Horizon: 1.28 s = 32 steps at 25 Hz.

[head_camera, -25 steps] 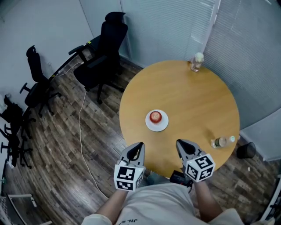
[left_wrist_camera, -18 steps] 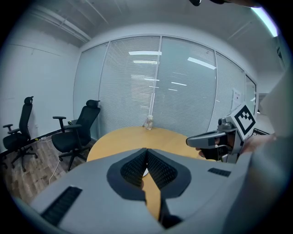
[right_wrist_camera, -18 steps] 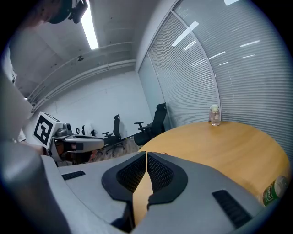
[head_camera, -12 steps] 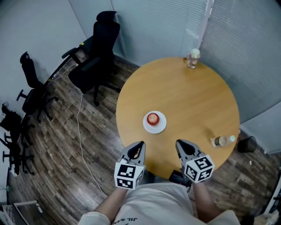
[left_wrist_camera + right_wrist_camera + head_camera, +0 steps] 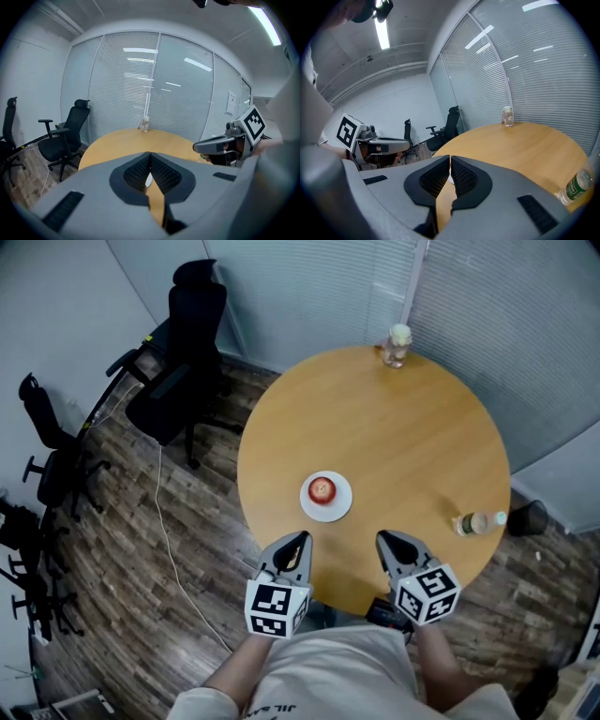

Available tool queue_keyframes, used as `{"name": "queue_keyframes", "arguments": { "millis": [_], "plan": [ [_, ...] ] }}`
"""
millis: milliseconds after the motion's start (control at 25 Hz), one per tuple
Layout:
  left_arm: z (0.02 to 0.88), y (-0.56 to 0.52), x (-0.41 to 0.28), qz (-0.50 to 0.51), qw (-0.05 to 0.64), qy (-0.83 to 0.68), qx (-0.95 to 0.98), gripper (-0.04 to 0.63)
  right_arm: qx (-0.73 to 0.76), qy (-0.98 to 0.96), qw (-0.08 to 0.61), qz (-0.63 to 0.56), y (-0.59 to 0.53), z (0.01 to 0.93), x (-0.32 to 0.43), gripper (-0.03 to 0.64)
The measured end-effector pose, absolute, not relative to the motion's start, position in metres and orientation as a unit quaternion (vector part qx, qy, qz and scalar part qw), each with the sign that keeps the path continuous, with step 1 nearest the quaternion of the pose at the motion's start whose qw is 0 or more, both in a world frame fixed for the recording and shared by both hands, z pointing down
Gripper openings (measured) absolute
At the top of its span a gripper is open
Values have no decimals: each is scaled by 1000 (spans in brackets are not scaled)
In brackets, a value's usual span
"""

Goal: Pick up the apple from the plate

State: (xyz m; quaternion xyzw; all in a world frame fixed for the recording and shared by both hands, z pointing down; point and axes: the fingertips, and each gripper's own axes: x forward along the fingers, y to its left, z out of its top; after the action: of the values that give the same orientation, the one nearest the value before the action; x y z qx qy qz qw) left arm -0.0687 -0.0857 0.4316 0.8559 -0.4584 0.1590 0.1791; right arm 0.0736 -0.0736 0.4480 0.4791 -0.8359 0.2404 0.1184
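Round and honey-coloured, filling the middle of a small office: wooden table (image 5: 403, 437), seen from high overhead. Dark plank floor (image 5: 122, 549) all around it, with a white cable (image 5: 169, 540) trailing across the boards at the left. Slatted blinds (image 5: 309, 287) behind glass along the far side and the right. Black office chair (image 5: 178, 371) parked just off the table's far-left edge, more black chairs (image 5: 42, 456) lined up by the left wall. Out at the far rim, standing upright, a small clear jar (image 5: 397, 345) with a pale top. Over at the right rim, lying on its side, a plastic bottle (image 5: 476, 522) with a green label. Just beyond that, down on the floor, a dark bin (image 5: 531, 516). And now the main item: white plate (image 5: 341, 506) on the near-left part of the table, with the red apple (image 5: 322, 488) sitting right in its middle, untouched. Closer in, at the near edge, side by side and both pointing across the table: left tool (image 5: 299, 540), pinched fully together on nothing, and right tool (image 5: 384, 540), likewise pressed tight and empty. Apart from the plate, both of them, with bare wood showing between. Marker cubes (image 5: 275, 608) riding at the back of each, pale shirt (image 5: 337, 671) at the very bottom of the head view.
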Motion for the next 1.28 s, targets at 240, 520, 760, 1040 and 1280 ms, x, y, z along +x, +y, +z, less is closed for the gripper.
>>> {"name": "queue_keyframes", "arguments": {
  "millis": [240, 520, 760, 1040, 1280],
  "plan": [
    [448, -100, -72, 171, 184, -449, 858, 3, 489, -826, 124, 253, -82, 462, 71, 32],
    [467, -118, -63, 186, 186, -434, 862, 3, 490, -821, 134, 260, -95, 476, 70, 32],
    [485, -134, -59, 199, 193, -428, 860, 3, 487, -820, 139, 268, -109, 485, 68, 32],
    [508, -147, -56, 223, 201, -418, 857, 3, 484, -817, 143, 280, -124, 499, 66, 32],
    [524, -160, -53, 232, 211, -408, 857, 41, 482, -812, 147, 293, -131, 510, 66, 32]
  ]
}}
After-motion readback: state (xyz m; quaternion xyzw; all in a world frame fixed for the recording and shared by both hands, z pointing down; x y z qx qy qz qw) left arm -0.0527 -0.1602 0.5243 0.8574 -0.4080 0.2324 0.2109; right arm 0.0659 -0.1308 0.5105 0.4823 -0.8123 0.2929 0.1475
